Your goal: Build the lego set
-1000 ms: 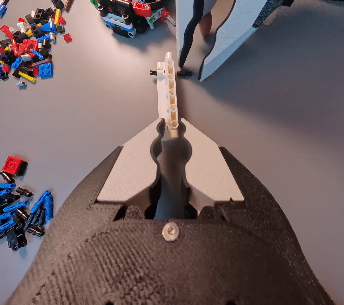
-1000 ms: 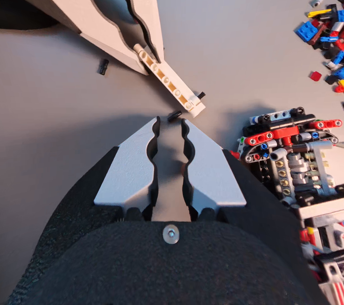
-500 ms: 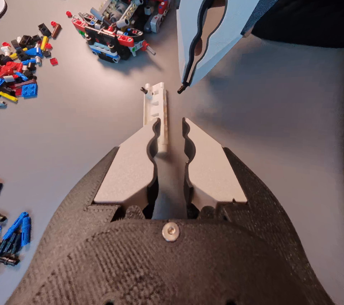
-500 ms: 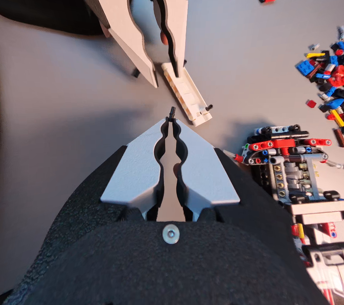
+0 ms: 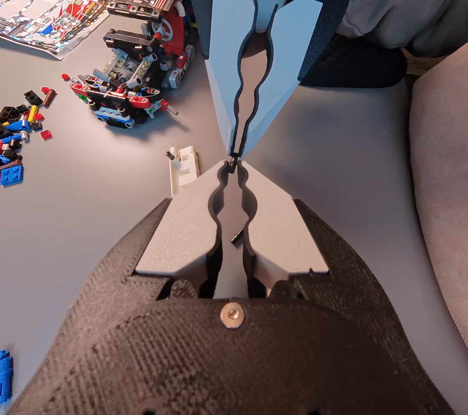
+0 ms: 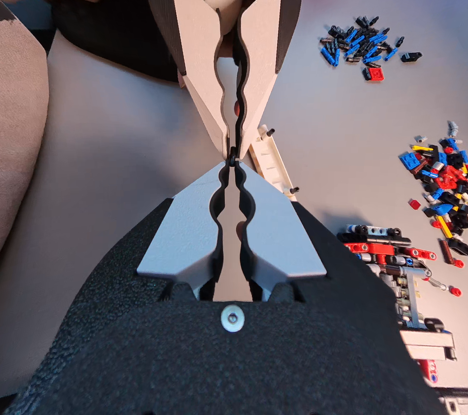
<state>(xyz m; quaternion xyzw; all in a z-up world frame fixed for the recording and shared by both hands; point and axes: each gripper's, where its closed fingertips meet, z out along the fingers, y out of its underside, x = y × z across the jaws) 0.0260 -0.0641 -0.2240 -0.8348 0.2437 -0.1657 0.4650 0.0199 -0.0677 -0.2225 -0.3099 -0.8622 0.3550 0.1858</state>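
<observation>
1. Grey tabletop (image 5: pixel 329 149) stretches bare to the right of the left gripper (image 5: pixel 231 164), up to a grey cushioned edge (image 5: pixel 440 174); the clutter sits on the other side.
2. Both grippers meet tip to tip above the table, each pinched onto one small black pin (image 5: pixel 233 163): the left gripper's tips grip its near end, the right gripper (image 5: pixel 236 153) its far end.
3. From the right wrist view, the right gripper (image 6: pixel 231 165) is closed on that pin (image 6: pixel 232 153), with the left gripper (image 6: pixel 232 149) closed on it from opposite.
4. White beam (image 5: pixel 183 169) lies flat just left of the joined tips, partly hidden by the left gripper, black pins poking from it.
5. Another loose black pin (image 5: pixel 236 235) lies on the table, seen between the left gripper's fingers.
6. Half-built model (image 5: pixel 141 65) stands farther left, well apart, with the loose brick pile (image 5: pixel 17 124) and sticker sheet (image 5: pixel 43 10) beyond.
</observation>
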